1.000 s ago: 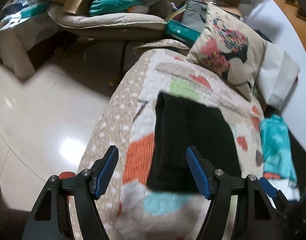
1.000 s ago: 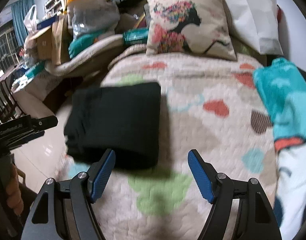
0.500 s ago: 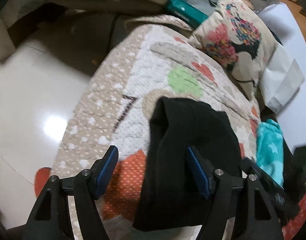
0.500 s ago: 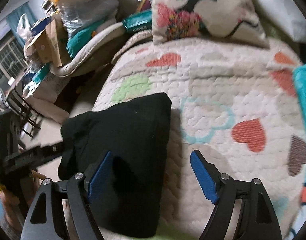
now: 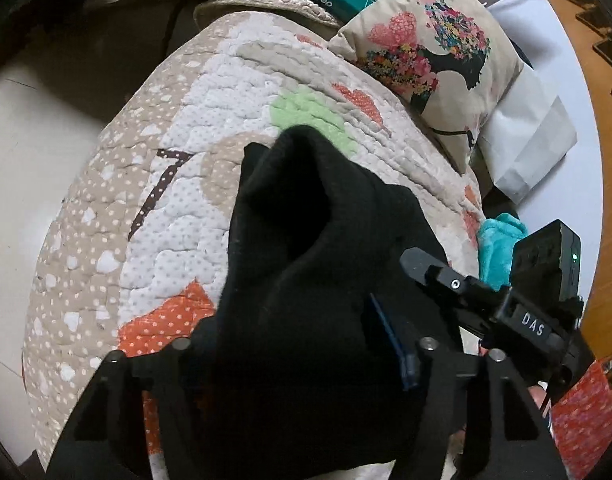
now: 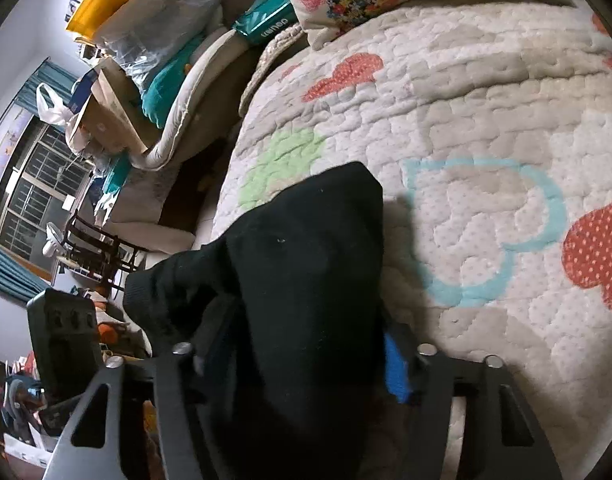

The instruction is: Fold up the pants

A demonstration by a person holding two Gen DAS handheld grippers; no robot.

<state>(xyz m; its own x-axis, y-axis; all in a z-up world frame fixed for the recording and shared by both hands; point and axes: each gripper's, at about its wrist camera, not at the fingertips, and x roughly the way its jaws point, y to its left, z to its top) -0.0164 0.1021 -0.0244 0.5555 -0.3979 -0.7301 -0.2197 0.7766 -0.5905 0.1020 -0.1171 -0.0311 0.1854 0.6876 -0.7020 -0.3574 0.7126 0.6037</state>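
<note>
Setting: a cluttered bedroom; work surface is a bed under a cream quilted bedspread with orange hearts, a green patch and polka-dot trim.

Left wrist view.
- Item: black folded knit pants, near end bunched and raised off the bedspread, far end humped toward the green patch.
- Left tongs: pressed together on the near edge of the pants; only a sliver of one blue pad shows beside the cloth.
- Right tongs, seen here from the side at the right edge, reach into the same bundle.
- Background: beige floral silhouette cushion, white paper bag, teal fleece cloth, pale tiled floor off the bed's left side.

Right wrist view.
- Right tongs: pinching the thick folded edge of the pants, one blue pad visible to the right of the fabric.
- The pants sit near the bed's left edge, with a loose cuff-like flap drooping to the left over the gap.
- Background: cardboard box, barred window.

Risk: the layers look thick and slack. A grip that catches only the outer layers could let the inner ones slide out and undo the fold. The drooping flap may drag the bundle floorward.
</note>
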